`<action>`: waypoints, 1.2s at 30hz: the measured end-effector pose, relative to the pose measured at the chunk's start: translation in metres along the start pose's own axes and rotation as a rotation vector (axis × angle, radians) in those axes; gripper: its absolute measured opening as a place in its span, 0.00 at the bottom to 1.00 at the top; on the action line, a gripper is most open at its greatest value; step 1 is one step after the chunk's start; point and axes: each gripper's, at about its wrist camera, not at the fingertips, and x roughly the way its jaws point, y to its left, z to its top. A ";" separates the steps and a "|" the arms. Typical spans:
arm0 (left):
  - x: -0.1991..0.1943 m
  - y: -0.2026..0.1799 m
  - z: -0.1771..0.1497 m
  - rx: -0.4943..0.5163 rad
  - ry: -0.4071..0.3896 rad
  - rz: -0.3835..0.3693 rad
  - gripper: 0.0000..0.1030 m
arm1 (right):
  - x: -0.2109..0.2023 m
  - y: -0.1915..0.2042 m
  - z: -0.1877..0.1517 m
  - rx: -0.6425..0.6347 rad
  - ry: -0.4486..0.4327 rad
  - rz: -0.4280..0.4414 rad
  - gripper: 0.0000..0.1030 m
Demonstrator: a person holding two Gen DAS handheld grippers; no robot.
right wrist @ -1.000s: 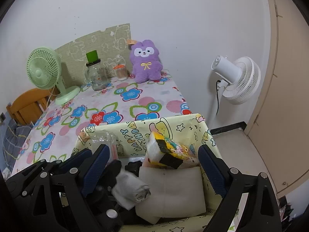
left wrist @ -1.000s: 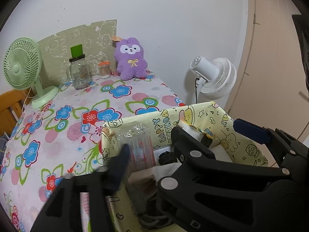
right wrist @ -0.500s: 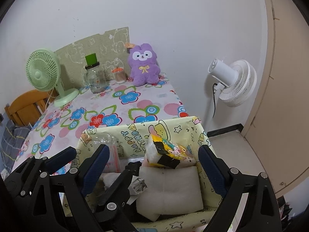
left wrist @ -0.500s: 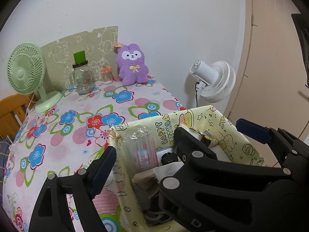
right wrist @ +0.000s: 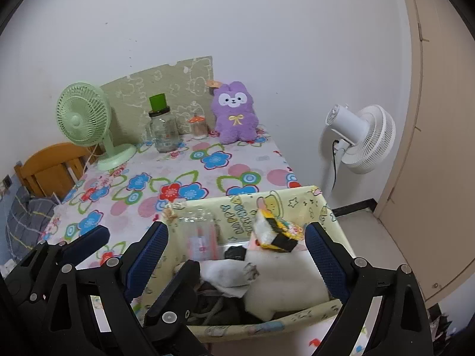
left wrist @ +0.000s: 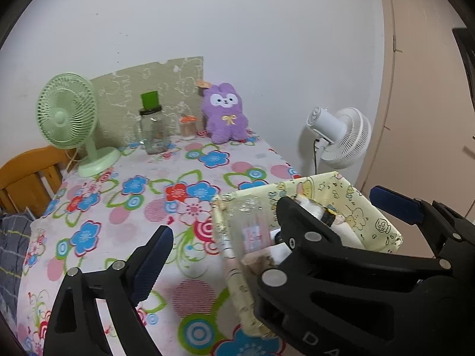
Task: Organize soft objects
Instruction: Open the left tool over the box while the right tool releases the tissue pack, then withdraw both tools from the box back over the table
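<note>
White wall, beige door off to the right, and a bench [right wrist: 178, 178] under a loud flower-print cloth. Along the back edge sit a green desk fan [right wrist: 86, 124], a glass jar [right wrist: 163, 133] with a green lid, a small orange-capped pot [right wrist: 198, 126] and a purple bunny plush [right wrist: 234, 115]. A white floor fan [right wrist: 359, 139] stands off the bench's right end.

At the near corner sits a yellow cartoon-print fabric bin [right wrist: 297, 204]. It's packed: a clear plastic bottle [right wrist: 199, 237], a white pillow-ish lump [right wrist: 285, 281], a white sock or cloth [right wrist: 225, 273], a yellow-and-black printed pack [right wrist: 276, 231] and some dark stuff at the bottom.

The left gripper [left wrist: 222, 216] has its jaws opening, nearly as wide as they go, with nothing pinched; the bin's left wall and the bottle just sit in the gap. The right gripper [right wrist: 234, 237] is spread wide over the bin and grips nothing either.

Looks like a drop-off into the bin is wrapping up. The plush is the one soft thing not in it yet, well apart at the far end, so the next move is probably a long reach there without clipping the jar.

Readable writing: "HAPPY BIRTHDAY" inside the bin wall, mirrored. The bottle label is too blurry.
</note>
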 end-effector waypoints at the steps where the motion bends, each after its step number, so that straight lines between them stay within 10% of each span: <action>1: -0.003 0.002 0.000 -0.003 -0.003 0.003 0.93 | -0.002 0.003 0.000 0.002 -0.001 0.004 0.93; 36: -0.093 0.118 -0.039 -0.176 -0.112 0.199 1.00 | -0.064 0.079 -0.016 -0.038 -0.103 0.092 0.93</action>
